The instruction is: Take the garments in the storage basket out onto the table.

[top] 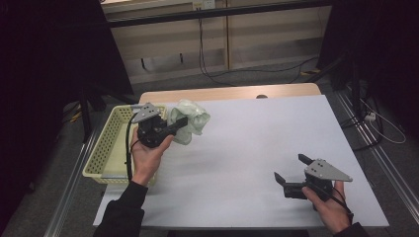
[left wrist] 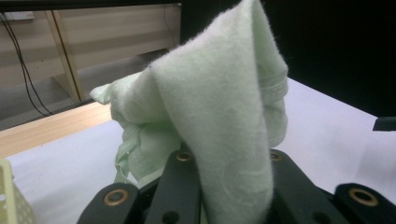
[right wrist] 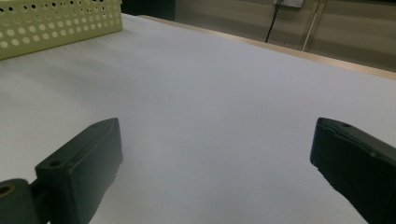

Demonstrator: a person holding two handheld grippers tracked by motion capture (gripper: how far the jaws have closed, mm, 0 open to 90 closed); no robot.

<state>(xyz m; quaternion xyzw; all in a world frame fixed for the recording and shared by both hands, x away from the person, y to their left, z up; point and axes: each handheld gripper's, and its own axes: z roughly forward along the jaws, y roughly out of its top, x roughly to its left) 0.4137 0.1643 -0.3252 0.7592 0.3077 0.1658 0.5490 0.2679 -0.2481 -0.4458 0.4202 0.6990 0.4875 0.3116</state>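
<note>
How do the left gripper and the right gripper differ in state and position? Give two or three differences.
The left gripper is shut on the pale green cloth; the right gripper stands open with nothing between its jaws. The left sits beside the yellow basket; the right sits toward the table's near right corner. Both are black and hand-held.

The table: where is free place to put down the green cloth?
The white table is bare from the cloth across to the right gripper, and along its far edge. The left side is crowded: the basket stands at the edge there, with the left gripper, shut on the cloth, beside it.
</note>
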